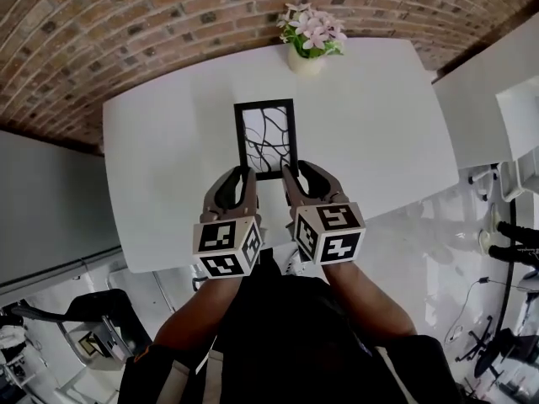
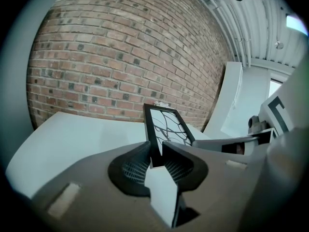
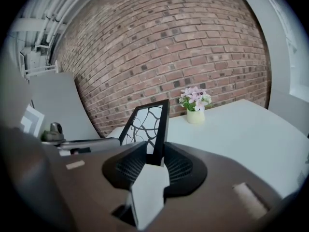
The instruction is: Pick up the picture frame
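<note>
Right gripper view shows flowers (image 3: 195,99) beyond picture frame (image 3: 147,124)

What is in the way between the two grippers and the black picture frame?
Nothing visible is. The left gripper and the right gripper each clamp a near corner of the black rectangular picture frame. The cream pot of pink flowers stands beyond it on the white table, apart.

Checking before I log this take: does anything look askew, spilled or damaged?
Nothing stands out. The picture frame is intact, gripped at its near corners by the left claw and right claw. The flower pot stands upright on the white table; nothing spilled.
</note>
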### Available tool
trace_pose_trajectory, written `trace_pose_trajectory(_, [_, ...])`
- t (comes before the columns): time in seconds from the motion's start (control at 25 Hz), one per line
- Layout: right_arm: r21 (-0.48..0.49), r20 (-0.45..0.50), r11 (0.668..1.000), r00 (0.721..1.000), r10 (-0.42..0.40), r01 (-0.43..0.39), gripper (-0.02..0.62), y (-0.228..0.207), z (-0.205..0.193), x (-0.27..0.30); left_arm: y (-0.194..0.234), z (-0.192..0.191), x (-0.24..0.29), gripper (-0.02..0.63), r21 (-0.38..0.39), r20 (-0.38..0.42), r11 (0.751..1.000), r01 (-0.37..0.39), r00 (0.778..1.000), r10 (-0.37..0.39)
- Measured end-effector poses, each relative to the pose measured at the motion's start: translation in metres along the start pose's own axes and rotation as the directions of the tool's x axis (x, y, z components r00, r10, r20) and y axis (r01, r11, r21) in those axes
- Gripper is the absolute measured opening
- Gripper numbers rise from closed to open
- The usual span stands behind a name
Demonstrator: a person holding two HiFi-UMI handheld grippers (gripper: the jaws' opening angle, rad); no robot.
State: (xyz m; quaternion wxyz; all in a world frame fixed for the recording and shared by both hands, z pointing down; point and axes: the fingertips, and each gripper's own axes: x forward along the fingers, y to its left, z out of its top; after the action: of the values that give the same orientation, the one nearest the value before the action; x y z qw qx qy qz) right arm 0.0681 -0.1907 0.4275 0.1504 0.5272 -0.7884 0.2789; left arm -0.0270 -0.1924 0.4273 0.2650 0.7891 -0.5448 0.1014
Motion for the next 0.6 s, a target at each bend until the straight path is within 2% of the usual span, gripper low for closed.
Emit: trace_pose_trajectory(0.6, [-0.023, 0.135, 1.0, 0.991, -0.007, 0.01, 0.115, -0.017, -0.009, -0.147, -0.116, -0.008, -0.09, 0.063, 0.066, 0.117, 0.997, 0.037, 0.992, -0.044])
